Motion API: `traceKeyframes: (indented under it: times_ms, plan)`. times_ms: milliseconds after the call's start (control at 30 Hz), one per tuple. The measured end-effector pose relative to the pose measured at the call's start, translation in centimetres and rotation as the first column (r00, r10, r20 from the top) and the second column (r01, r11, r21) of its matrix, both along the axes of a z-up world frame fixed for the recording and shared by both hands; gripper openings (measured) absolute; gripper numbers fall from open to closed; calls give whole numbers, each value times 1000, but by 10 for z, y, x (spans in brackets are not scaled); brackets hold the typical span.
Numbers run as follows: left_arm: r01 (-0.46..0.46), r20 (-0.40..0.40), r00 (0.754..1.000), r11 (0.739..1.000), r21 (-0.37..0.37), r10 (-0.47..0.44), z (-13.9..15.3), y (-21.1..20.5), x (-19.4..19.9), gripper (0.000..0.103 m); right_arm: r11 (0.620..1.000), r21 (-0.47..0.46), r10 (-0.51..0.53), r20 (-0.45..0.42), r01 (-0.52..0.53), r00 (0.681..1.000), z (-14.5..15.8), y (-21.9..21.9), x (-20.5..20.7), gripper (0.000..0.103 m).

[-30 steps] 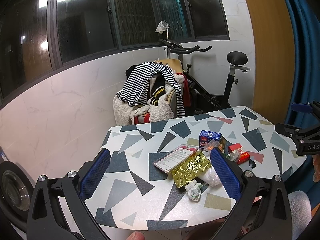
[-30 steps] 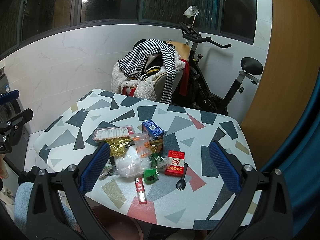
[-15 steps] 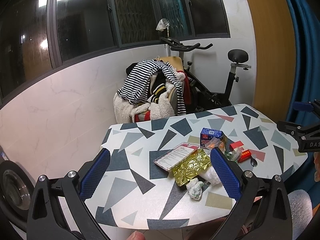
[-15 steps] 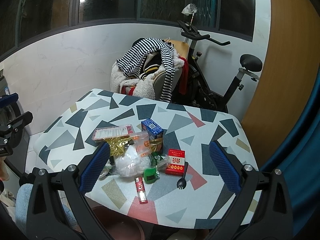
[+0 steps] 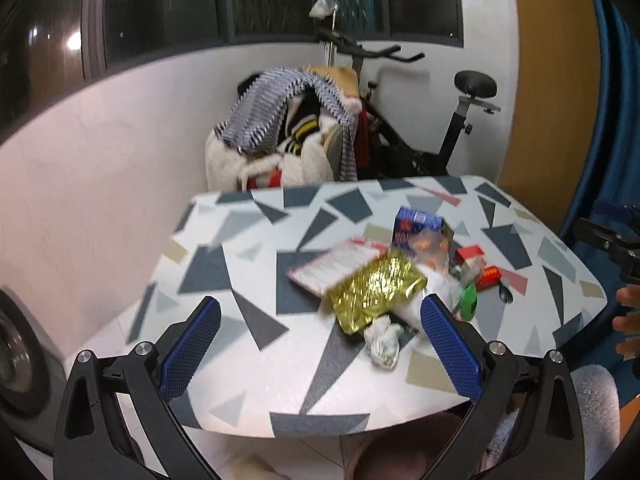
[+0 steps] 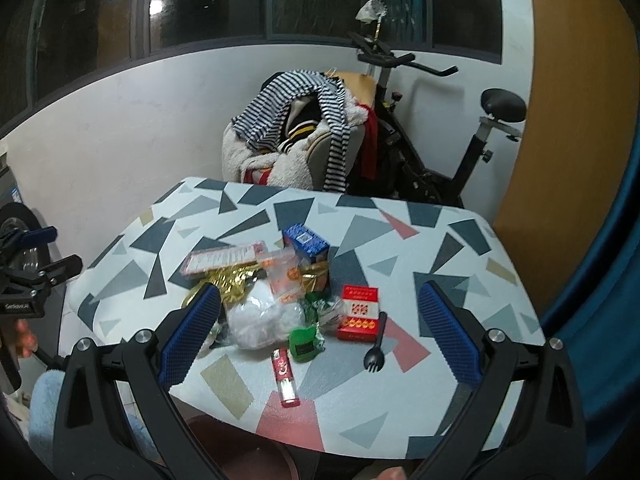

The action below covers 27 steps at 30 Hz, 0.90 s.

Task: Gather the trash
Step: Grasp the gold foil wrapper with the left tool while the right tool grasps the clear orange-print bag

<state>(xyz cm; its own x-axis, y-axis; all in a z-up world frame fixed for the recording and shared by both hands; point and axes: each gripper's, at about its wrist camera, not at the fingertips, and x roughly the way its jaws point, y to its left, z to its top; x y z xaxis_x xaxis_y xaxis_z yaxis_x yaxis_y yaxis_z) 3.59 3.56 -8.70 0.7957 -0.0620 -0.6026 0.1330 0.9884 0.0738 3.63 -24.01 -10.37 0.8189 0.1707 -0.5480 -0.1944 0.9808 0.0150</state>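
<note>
Gold crinkled foil wrapper [image 5: 374,290] sits mid-pile on the white table w/ grey, tan & pink geometric shapes [image 5: 248,280], overlapping a flat pink-edged printed packet [image 5: 334,262] behind it. Left wrist view is motion-blurred, so print on the blue carton [image 5: 416,228] I can't read. Crumpled white tissue wad [image 5: 382,342] lies just in front of the foil, near the table's front edge.

My left gripper [image 5: 320,344] hangs over the near edge w/ its blue pads wide apart, nothing between them; the right-hand pad covers part of the clear plastic bag. My right gripper [image 6: 320,336] is spread wide too, empty, above the trash heap.

From the right wrist cam things are sharper: white-ish clear plastic bag [image 6: 260,320] in the middle, small orange-printed sachet [image 6: 284,276] leaning against the carton, red flat box w/ gold print [image 6: 359,312], black plastic spork [image 6: 376,346] touching that box's corner, red lighter [image 6: 285,376] lying alone closest to me, green lidded thing [image 6: 304,342] beside it; can't tell what it is. Left pad hides the foil's near end here.

Behind the table: chair heaped w/ striped & fleecy clothes [image 6: 304,132] and a black exercise bike [image 6: 444,136], partly hidden by the heap. Fingers [image 5: 628,320] show cut off at the left cam's right edge.
</note>
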Motion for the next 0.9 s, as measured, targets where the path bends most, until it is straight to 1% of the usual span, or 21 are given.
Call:
traceKeyframes:
  times_ms: [100, 233, 333, 400, 433, 467, 500, 567, 633, 667, 733, 767, 800, 833, 867, 900]
  plan:
    - [7, -19, 1000, 1000, 13, -7, -17, 1, 6, 98, 1000, -6, 11, -26, -11, 1000, -18, 3, 8, 98]
    - [8, -6, 1000, 1000, 19, -8, -36, 3, 15, 98, 1000, -7, 16, -81, -17, 997, -39, 4, 23, 97]
    - [11, 4, 1000, 1000, 8, -11, -47, 7, 24, 98, 999, -30, -14, -105, 11, 994, -54, 6, 38, 97]
    - [6, -11, 1000, 1000, -4, -6, -54, 9, 32, 98, 1000, -14, 17, -121, -19, 993, -64, 7, 52, 98]
    - [7, -32, 999, 1000, -24, -8, -57, 11, 36, 98, 999, -2, 33, -118, -33, 993, -66, 7, 56, 97]
    - [17, -64, 998, 997, -70, -21, -63, 15, 42, 98, 999, 8, 45, -113, -44, 993, -70, 8, 62, 97]
    - [9, -79, 997, 995, -96, -17, -67, 18, 45, 98, 998, 20, 58, -117, -56, 991, -73, 11, 70, 97]
    - [-34, -111, 994, 992, -120, 21, -75, 25, 53, 98, 995, 53, 91, -133, -85, 987, -80, 17, 87, 97]
    - [-48, -137, 990, 984, -172, 24, -82, 32, 59, 98, 991, 75, 124, -141, -114, 982, -86, 27, 107, 97]
    - [-47, -149, 989, 974, -222, 13, -86, 37, 62, 98, 989, 78, 135, -146, -125, 980, -90, 32, 117, 94]
    - [-69, -161, 987, 959, -276, 24, -92, 45, 66, 98, 988, 83, 142, -162, -130, 977, -97, 41, 132, 87]
    - [-82, -172, 985, 948, -307, 30, -95, 50, 69, 97, 989, 85, 135, -173, -121, 976, -102, 45, 141, 87]
    - [-89, -179, 983, 943, -322, 32, -97, 52, 70, 96, 989, 90, 133, -179, -119, 975, -106, 49, 148, 87]
    - [-100, -192, 981, 933, -346, 34, -99, 56, 73, 93, 989, 92, 134, -183, -119, 974, -108, 52, 153, 86]
    - [-109, -207, 978, 924, -367, 33, -102, 58, 76, 88, 989, 92, 135, -189, -119, 973, -112, 55, 157, 85]
    - [-117, -220, 975, 915, -385, 32, -103, 60, 78, 86, 988, 93, 136, -199, -119, 970, -116, 59, 163, 84]
